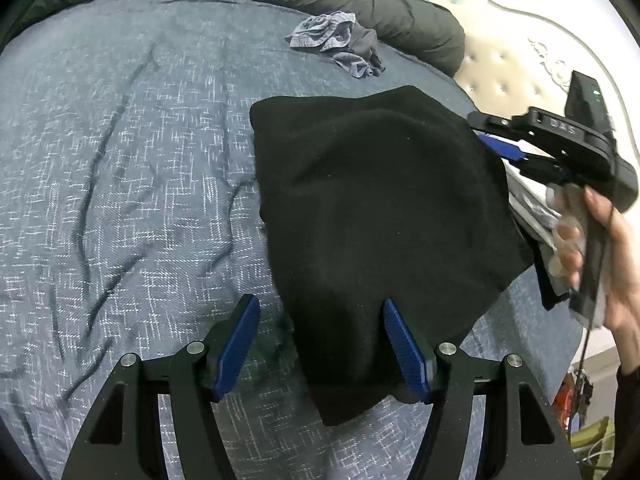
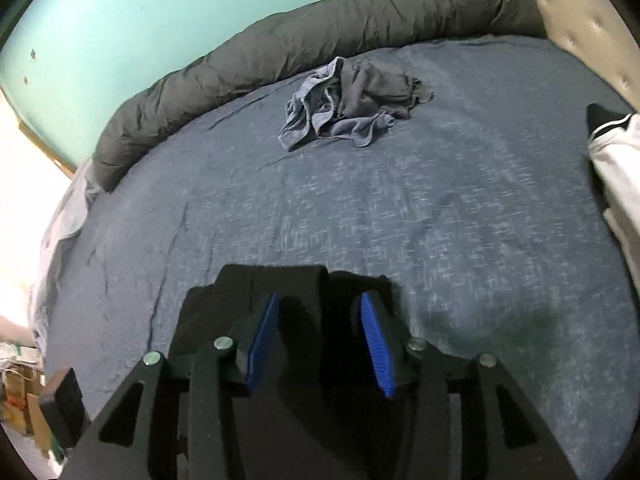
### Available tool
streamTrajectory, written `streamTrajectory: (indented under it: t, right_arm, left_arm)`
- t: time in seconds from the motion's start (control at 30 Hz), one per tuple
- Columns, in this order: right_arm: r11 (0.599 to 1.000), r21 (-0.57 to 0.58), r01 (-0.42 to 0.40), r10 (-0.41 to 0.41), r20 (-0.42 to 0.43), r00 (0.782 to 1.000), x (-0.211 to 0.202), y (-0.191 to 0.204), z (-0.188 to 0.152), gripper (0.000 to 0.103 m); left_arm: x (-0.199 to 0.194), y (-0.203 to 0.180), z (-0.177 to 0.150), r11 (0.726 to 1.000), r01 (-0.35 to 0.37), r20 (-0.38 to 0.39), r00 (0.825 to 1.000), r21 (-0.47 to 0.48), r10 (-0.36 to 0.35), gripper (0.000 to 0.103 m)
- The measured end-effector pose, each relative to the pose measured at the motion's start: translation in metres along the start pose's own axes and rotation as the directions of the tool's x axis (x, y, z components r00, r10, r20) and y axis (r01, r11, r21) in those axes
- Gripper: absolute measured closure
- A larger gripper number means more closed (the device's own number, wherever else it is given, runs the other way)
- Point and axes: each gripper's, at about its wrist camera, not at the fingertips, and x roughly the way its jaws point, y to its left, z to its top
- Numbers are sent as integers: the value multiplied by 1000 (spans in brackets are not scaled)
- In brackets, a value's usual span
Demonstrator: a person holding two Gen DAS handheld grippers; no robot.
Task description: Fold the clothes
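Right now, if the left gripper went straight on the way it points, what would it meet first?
Probably the black garment. The left gripper stands open, the cloth's near edge already lying between its fingers on the blue bedspread. How high it hovers above the cloth is unclear.

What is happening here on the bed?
A person with a gripper in each hand is folding clothes on the bed. The black garment lies folded there. The left gripper is open over its near corner; the right gripper is open above it too. A crumpled grey pile waits farther back.
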Motion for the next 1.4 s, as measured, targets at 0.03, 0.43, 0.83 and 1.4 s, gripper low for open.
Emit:
streamTrajectory:
  t: [0.03, 0.43, 0.83, 1.4]
  right_arm:
    - [1000, 8, -21, 21, -4, 1000, 3, -3, 0, 59]
    - [1000, 21, -16, 15, 62, 998, 1, -16, -8, 100]
    - [996, -11, 88, -86, 125, 988, -19, -14, -7, 92]
    - [975, -199, 95, -98, -6, 995, 2, -15, -100, 99]
  left_arm:
    - [1, 0, 0, 1000, 2, -2, 1000, 0, -2, 35]
    - [10, -3, -3, 1000, 8, -4, 1000, -8, -8, 33]
    - [11, -8, -4, 1000, -3, -14, 1000, 5, 4, 32]
    - [8, -22, 5, 999, -34, -2, 999, 36, 34, 33]
